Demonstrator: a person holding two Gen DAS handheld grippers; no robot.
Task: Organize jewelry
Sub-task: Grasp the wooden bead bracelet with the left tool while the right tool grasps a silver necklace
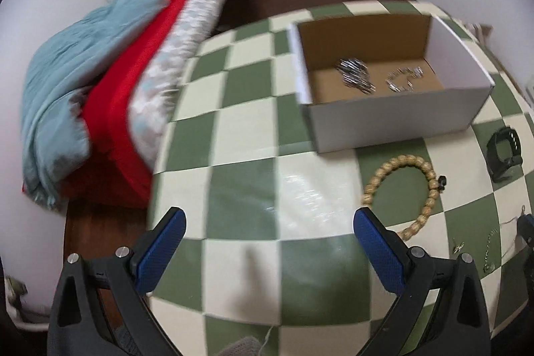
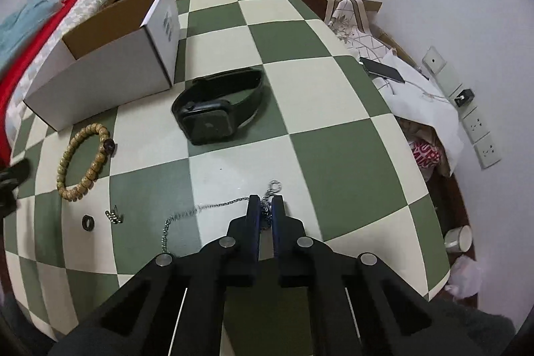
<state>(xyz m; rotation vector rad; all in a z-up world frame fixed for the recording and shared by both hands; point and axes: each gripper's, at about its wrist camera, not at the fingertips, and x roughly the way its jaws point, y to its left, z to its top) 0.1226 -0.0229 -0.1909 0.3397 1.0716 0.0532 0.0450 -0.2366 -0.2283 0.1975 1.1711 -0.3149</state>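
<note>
My right gripper [image 2: 266,206] is shut on a silver chain necklace [image 2: 200,207] that trails left across the checkered table [image 2: 333,129]. Ahead lie a black smartwatch [image 2: 217,105], a wooden bead bracelet [image 2: 80,160], a black ring [image 2: 88,222] and a small gold piece [image 2: 114,216]. A white cardboard box [image 1: 393,119] holds two silver pieces [image 1: 355,75]. My left gripper [image 1: 268,219] hangs open over the table, left of the bead bracelet [image 1: 404,186], with nothing between its blue pads.
Folded bedding in blue, red and white [image 1: 110,95] lies left of the table. On the right are a phone [image 2: 383,69] on white cloth, wall sockets [image 2: 480,135] and a mug [image 2: 459,237] on the floor.
</note>
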